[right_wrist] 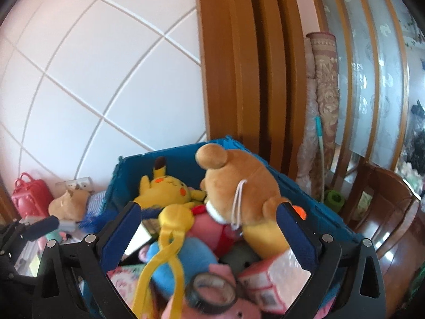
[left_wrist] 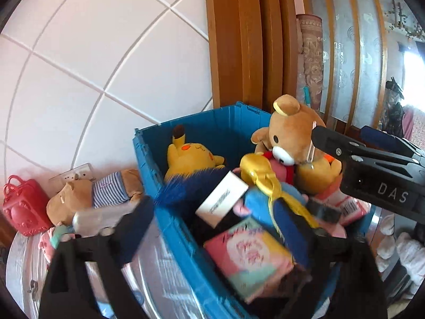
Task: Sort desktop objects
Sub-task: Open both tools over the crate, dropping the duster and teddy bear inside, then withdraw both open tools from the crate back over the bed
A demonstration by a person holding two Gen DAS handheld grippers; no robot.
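A blue crate is packed with toys: a brown bear plush, a yellow Pikachu plush, a doll with yellow ribbons, a white box, a pink box and a tape roll. My left gripper is open and blurred, straddling the crate's left wall. My right gripper is open above the crate, its fingers either side of the bear and the doll, holding nothing.
Left of the crate, a brown plush in a striped shirt, a silver toy car and a red toy bag lie on the tabletop. A tiled wall and a wooden door frame stand behind. A wooden chair is on the right.
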